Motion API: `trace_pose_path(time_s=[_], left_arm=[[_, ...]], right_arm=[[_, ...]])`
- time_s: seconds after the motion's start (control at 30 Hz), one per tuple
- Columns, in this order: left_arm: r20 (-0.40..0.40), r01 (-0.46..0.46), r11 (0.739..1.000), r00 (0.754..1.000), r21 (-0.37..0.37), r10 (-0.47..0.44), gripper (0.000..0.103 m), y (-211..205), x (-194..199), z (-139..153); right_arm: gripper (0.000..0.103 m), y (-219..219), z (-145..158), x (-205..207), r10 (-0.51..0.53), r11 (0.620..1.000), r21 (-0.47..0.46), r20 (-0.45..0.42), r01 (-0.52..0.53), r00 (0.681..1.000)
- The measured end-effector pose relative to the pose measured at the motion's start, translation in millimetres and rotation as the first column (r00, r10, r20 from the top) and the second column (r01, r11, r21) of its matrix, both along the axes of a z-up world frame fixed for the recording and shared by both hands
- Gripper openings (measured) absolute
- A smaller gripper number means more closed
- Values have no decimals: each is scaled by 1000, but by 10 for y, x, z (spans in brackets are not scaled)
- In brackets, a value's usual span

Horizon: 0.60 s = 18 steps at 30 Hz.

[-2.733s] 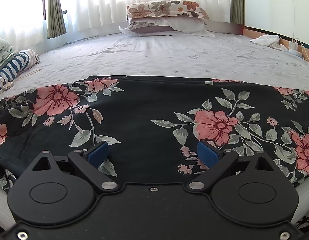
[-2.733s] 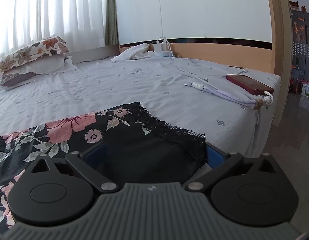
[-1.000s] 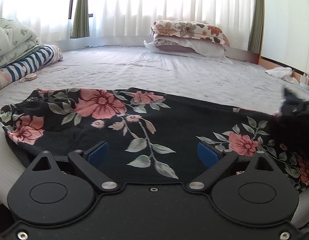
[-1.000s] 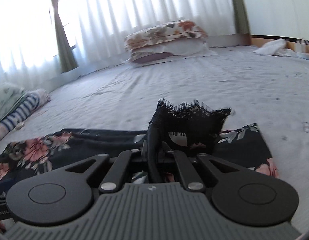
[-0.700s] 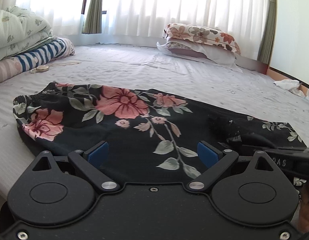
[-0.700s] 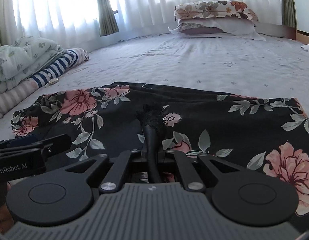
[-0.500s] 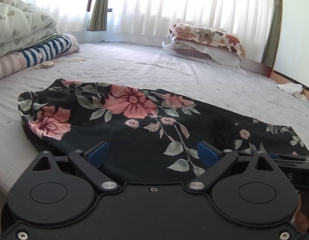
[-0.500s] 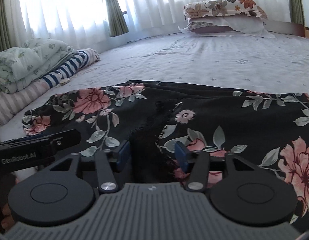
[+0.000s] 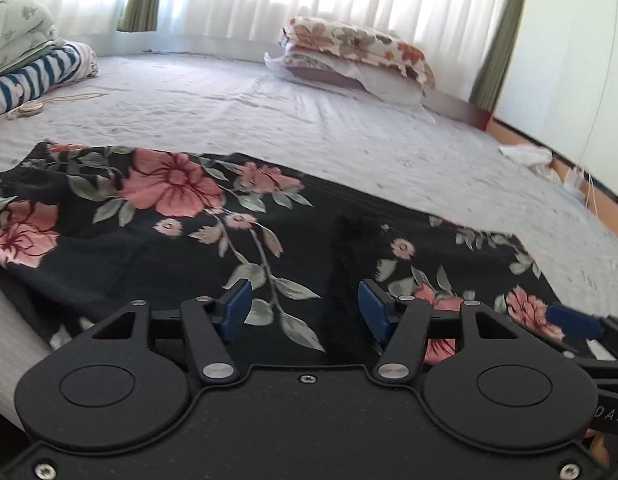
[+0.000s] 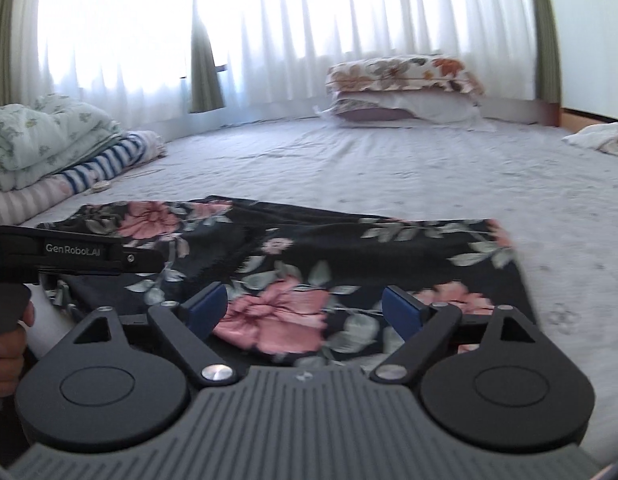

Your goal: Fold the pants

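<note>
The black floral pants (image 9: pixel 181 216) lie folded over on the pale bed sheet (image 9: pixel 309 120), with the black lace hem (image 9: pixel 349 248) resting on top near the middle. My left gripper (image 9: pixel 305 310) hovers low at the near edge; its jaws are closing, with cloth showing between the blue pads (image 9: pixel 233 306) but no pinch visible. My right gripper (image 10: pixel 303 310) is over the right part of the pants (image 10: pixel 349 248); its jaws are opening, and nothing is held. The right wrist view shows the left gripper's body (image 10: pixel 69 254) and the person's hand (image 10: pixel 5 344) at the left.
Two stacked pillows (image 9: pixel 349 60) lie at the far side under white curtains (image 10: pixel 309 20). Folded bedding and a striped blanket (image 10: pixel 69 148) sit at the left. A white cloth (image 9: pixel 525 156) and cables lie at the far right. The bed's near edge (image 9: pixel 13 320) drops off at lower left.
The right gripper carried the lace hem leftward over the pants, let it go and opened wide, then moved right. The left gripper's jaws have narrowed.
</note>
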State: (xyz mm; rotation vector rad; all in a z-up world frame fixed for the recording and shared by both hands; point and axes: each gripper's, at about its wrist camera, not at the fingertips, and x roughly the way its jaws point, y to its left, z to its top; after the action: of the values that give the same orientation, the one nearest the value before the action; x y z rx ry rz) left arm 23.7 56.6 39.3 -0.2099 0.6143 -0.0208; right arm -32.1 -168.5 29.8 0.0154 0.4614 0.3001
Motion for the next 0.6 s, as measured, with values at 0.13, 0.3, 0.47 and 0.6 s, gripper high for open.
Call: trace_pose_path(time_s=[0.13,0.3,0.47,0.6], left_arm=[[-37,30,999,999,39,-28,59,-192,50,4],[-52,68,996,997,55,-65,67,-350,95,29],[-78,82,996,994,41,-79,71,-410,152,20],[-89,87,996,992,13,-85,79,-413,89,-21]], right_arm=[[93,-139,-45,-41,-106,991,-83,26,108,994],[93,-317,-126,-60,-223,969,-103,45,227,974],[93,-436,-250,-59,-324,938,-118,48,327,945],[93,-386,-411,-47,-348,916,-198,37,348,937]])
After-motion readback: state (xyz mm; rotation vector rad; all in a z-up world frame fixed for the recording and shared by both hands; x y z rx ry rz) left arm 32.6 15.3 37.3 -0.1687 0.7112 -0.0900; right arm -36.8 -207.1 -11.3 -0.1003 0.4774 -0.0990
